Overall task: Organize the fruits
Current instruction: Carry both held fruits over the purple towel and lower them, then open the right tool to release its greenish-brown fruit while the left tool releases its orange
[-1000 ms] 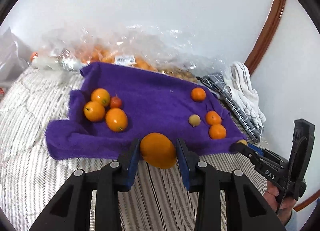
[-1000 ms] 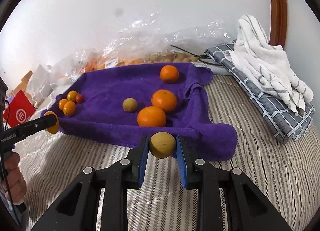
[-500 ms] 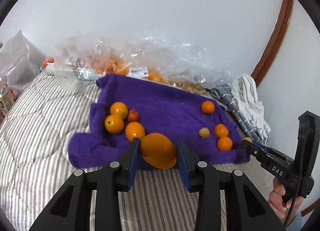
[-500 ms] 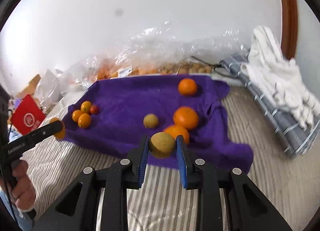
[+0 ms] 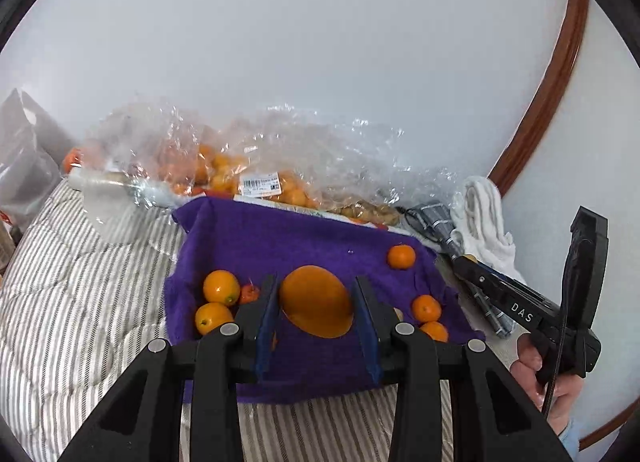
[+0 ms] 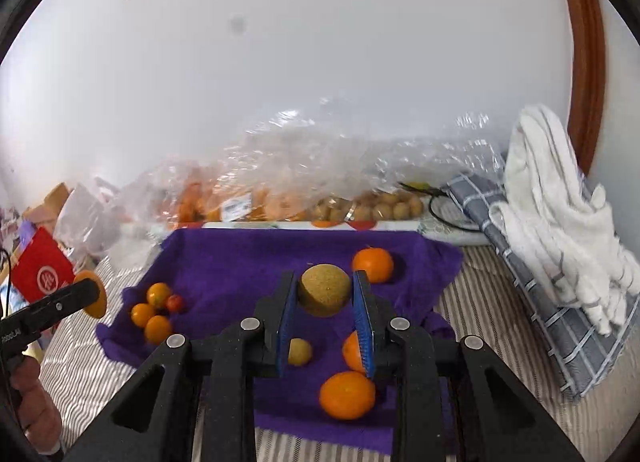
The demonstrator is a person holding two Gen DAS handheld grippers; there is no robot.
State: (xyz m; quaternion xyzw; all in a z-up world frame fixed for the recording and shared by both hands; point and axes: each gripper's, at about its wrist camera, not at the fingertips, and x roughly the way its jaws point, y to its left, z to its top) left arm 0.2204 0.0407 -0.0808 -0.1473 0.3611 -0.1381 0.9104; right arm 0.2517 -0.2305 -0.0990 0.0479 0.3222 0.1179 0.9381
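Orange [image 5: 316, 307] clamped between left jaws, brownish fruit [image 6: 325, 289] seemingly clamped between right jaws, above purple towel [image 6: 240, 258].

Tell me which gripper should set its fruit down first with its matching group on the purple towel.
Left, probably. The left gripper holds a large orange fruit right beside the small orange fruits on the purple towel. The right gripper holds a tan fruit, with its lone match lower, partly behind its fingers.

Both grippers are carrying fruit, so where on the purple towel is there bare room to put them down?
The purple towel is bare across its middle and back, between the left cluster and the far orange. Its front left strip, below that cluster, is bare too. It is crowded front right, around the near orange and small yellow fruit.
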